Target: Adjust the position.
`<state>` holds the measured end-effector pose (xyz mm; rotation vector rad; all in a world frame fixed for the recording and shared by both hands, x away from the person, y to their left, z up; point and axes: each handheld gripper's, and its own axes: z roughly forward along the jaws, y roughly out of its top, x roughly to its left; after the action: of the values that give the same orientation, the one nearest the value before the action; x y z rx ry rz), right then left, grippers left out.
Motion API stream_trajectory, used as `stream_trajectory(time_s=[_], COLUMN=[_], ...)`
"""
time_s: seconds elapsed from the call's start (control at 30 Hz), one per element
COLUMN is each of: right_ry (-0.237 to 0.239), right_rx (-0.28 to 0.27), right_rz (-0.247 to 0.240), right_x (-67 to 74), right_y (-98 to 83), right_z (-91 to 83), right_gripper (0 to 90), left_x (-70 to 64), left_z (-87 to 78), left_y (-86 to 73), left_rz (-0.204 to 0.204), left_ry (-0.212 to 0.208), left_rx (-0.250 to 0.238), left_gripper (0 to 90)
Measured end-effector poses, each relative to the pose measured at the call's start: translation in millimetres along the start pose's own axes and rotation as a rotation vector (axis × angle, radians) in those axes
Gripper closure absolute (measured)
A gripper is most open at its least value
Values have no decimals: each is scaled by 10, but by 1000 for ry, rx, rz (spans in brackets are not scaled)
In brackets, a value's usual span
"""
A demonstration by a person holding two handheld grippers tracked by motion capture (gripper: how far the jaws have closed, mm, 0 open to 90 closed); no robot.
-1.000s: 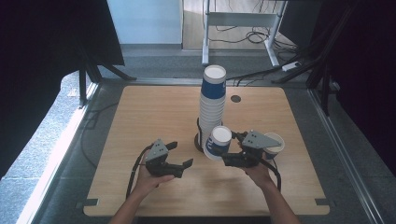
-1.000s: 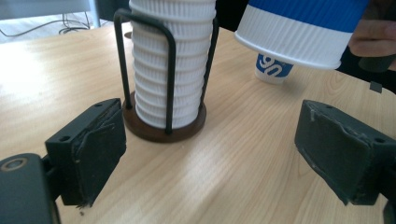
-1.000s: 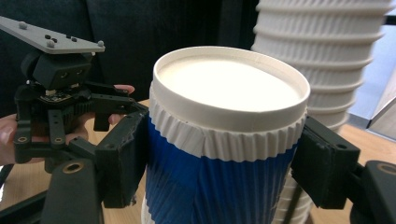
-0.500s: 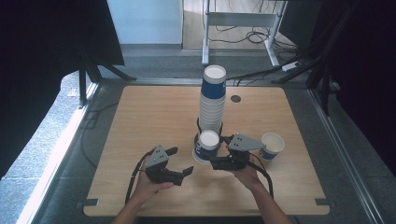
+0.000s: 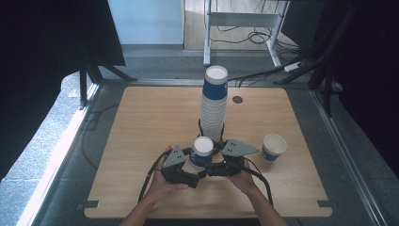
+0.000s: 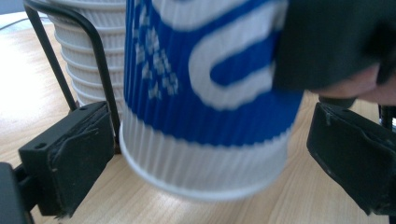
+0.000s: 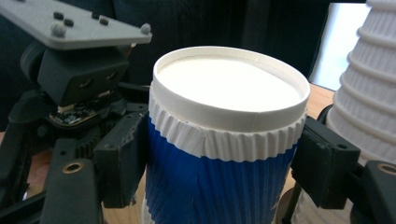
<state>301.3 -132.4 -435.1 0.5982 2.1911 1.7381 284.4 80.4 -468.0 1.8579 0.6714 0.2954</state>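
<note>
Wooden table (image 5: 141, 122) — cup stack (image 5: 214, 106), lone cup (image 5: 274, 147)

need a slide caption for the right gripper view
Right gripper clamps an upside-down blue cup beside the white cup stack.

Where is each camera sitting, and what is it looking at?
High view: above the table, looking down; both hands and claws meet at the held cup.
Left gripper view: rides the left claw, looking at that cup's bottom part.
Right gripper view: rides the right claw, squeezing the cup's top.
All share the cup.
</note>
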Motion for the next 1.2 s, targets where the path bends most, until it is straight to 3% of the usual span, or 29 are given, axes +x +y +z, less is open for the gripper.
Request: stream_trajectory(time_s=[0.2,0.37,0.7,0.97,1.2], right_ry=[11,20,23,40,36], right_rx=[5,14,23,40,53], right_rz=[10,8,13,33,40], right_x=[18,38,25,-2,-40], right_y=[-46,-67,-70,-54,-44], right_z=[36,57,56,17,-47], right_gripper=[262,261,248,181,154], left_x=[-22,-22,-34,5,86], left_z=[51,65,63,27,-59], left_y=[3,-28,-44,-51,-96], left_rz=[10,10,26,48,79], left_ry=[15,50,55,61,86], left_rx=[3,-15,-13,22,96], left_gripper=[33,150,193,201,201])
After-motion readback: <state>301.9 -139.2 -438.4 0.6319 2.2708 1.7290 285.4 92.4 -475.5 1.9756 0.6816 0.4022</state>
